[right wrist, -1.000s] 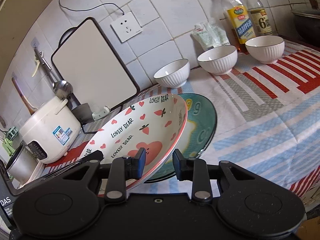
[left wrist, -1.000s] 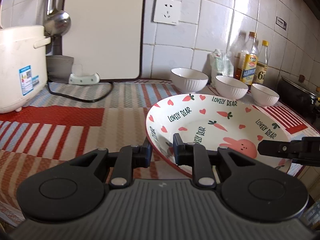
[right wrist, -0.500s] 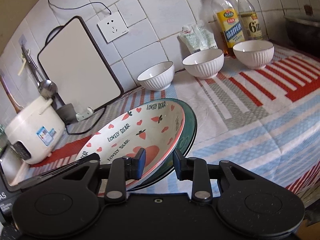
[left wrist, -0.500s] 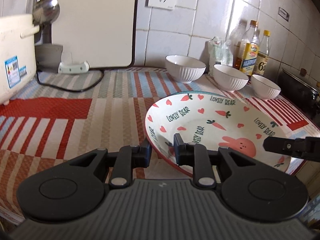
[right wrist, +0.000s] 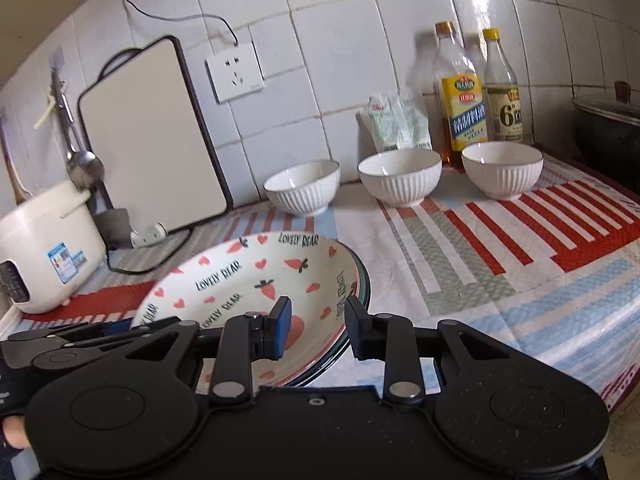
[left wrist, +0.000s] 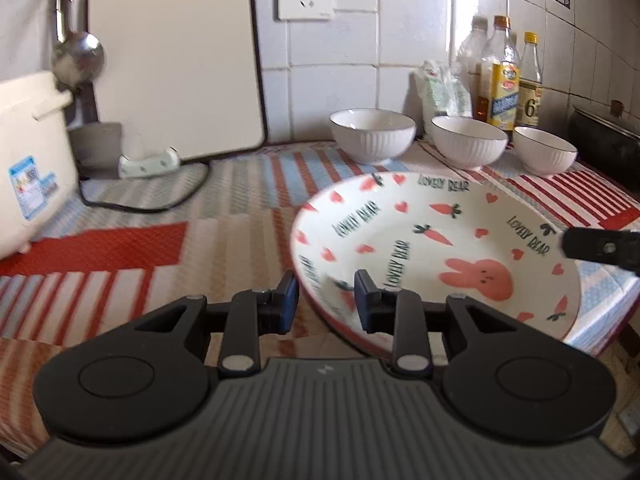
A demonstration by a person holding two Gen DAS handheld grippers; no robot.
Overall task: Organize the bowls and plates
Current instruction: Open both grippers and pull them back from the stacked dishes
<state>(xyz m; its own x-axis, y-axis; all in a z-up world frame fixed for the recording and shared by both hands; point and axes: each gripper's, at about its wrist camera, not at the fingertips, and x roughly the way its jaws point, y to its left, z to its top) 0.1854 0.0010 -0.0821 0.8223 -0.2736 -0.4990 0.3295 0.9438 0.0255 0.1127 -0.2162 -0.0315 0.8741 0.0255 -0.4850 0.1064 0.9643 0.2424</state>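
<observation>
Since a second ago the round, glossy bunny plate (right wrist: 256, 280) has been lowered from its tilt onto the green-rimmed plate (right wrist: 362, 280), which now shows only as a thin edge at 3 o'clock of it. The left gripper (left wrist: 326, 306) and right gripper (right wrist: 314, 326) have each opened a moderate gap, straddling the plate's rim without pinching it, one finger inside the dish and one outside. Three white ribbed ceramic bowls (right wrist: 400, 182) stand in a row at 12 to 2 o'clock on the woven striped tablecloth (right wrist: 500, 280).
</observation>
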